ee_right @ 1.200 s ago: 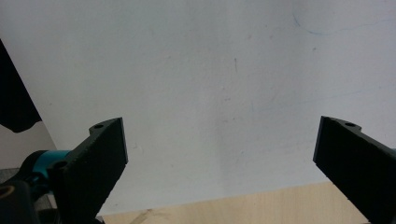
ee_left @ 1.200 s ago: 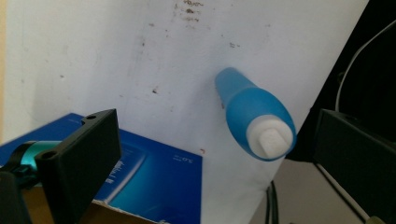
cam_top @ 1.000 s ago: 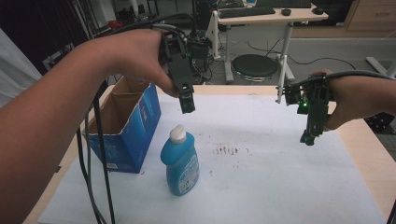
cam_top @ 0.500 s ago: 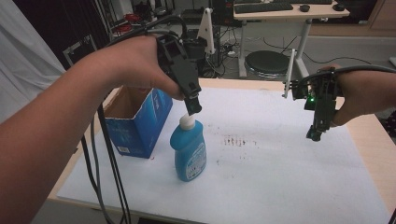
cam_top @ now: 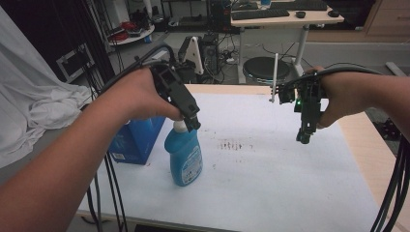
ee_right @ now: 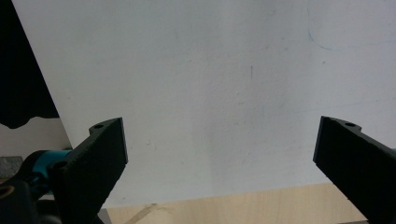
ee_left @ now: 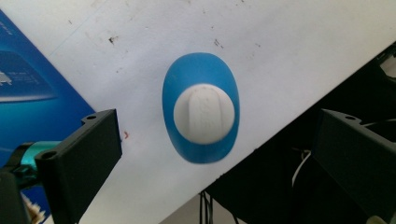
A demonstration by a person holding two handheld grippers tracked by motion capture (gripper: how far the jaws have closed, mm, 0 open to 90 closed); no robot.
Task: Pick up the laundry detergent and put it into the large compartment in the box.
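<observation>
A blue cardboard box (cam_top: pixel 135 140) stands on the left part of the worktop (cam_top: pixel 360 145), on a white sheet (cam_top: pixel 270 169) that covers most of the wooden top. A patch of dark specks (cam_top: pixel 232 144) marks the sheet near its middle. Beyond the worktop's far edge stands a black round stool (cam_top: pixel 266 67), and behind it a desk (cam_top: pixel 290 17) carrying a keyboard (cam_top: pixel 258 13). White cloth (cam_top: pixel 29 101) hangs at the left
</observation>
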